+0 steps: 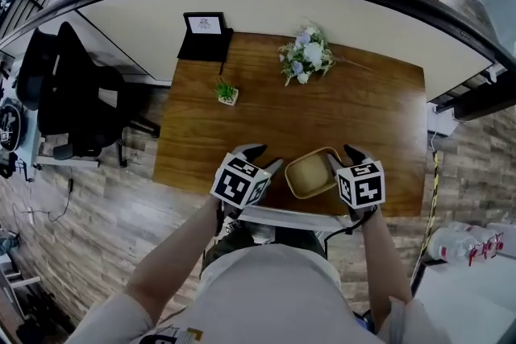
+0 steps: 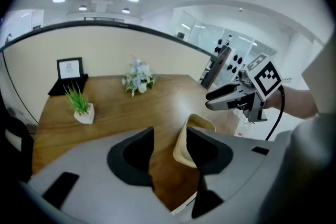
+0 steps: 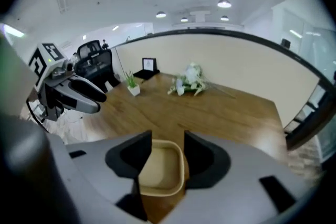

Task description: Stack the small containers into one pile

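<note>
A tan stack of small containers (image 1: 310,173) sits near the front edge of the wooden table (image 1: 339,113). My right gripper (image 1: 345,159) hangs at its right rim. In the right gripper view the container stack (image 3: 160,168) lies under and between the jaws of the right gripper (image 3: 168,144), wider than their gap, and no pad visibly presses on it. My left gripper (image 1: 260,159) stands open just left of the stack. In the left gripper view the left gripper (image 2: 170,140) has only bare wood between its jaws, the container stack (image 2: 182,145) shows behind the right-hand one, and the right gripper (image 2: 231,97) hovers beyond.
A small potted plant (image 1: 227,93), a bunch of flowers (image 1: 306,56) and a black picture frame (image 1: 204,32) stand at the back of the table. A black office chair (image 1: 72,93) is off the left side. My left gripper (image 3: 79,94) shows at the left of the right gripper view.
</note>
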Motion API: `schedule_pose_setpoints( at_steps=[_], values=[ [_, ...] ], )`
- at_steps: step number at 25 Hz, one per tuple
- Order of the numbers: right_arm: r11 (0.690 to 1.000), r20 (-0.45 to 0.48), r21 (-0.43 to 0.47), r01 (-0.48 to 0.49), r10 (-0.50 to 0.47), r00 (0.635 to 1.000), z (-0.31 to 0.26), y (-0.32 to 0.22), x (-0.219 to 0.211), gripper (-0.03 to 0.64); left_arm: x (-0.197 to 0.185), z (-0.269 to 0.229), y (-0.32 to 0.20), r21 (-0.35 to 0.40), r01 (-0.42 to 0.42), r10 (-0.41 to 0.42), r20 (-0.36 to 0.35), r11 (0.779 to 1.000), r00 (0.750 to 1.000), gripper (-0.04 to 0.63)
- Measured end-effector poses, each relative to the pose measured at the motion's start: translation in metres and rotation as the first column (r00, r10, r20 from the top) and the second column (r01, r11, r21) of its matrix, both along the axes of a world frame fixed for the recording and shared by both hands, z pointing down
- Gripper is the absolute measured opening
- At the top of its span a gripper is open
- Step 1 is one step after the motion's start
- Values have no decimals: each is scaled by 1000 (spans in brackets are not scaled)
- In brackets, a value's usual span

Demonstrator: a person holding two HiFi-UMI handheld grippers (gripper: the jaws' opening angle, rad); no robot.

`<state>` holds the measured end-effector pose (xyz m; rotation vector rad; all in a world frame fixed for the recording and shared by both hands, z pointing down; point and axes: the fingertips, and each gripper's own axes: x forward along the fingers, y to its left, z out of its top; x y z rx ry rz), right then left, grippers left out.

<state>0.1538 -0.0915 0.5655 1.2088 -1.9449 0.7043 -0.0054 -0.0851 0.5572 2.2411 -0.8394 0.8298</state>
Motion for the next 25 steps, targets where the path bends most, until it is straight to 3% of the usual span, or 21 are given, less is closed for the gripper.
schedule_pose_setpoints(
  at_steps=[4,7,9,12,17,21,23,25],
  values=[
    [982,65,188,-21,8,998,-77,-18,-13,175,-17,-59,-22,154,3,-2,-8,988,1000,172],
    [945,117,325,-44,6,993,-137,-31,-22,146,-27,-103,-39,289,-12,7,21,957,1000,166],
    [913,148,404,-57,-4,989,-175,-36,-28,123,-34,-138,-50,409,-8,-12,47,913,999,147],
    [859,160,509,-55,-32,987,-228,-37,-39,97,-39,-199,-57,578,16,-57,53,816,997,121],
    [759,172,650,-40,-96,980,-309,-27,-62,60,-41,-292,-47,725,86,-56,-65,684,996,97],
    [690,182,723,-39,-136,974,-356,-14,-74,35,-48,-342,-32,814,74,-45,-59,576,997,65],
    [665,190,746,-42,-152,970,-373,-4,-77,25,-53,-358,-23,833,85,-47,-71,547,996,51],
    [645,200,763,-49,-164,966,-387,5,-78,20,-61,-369,-16,823,131,-56,-120,553,991,44]
  ],
)
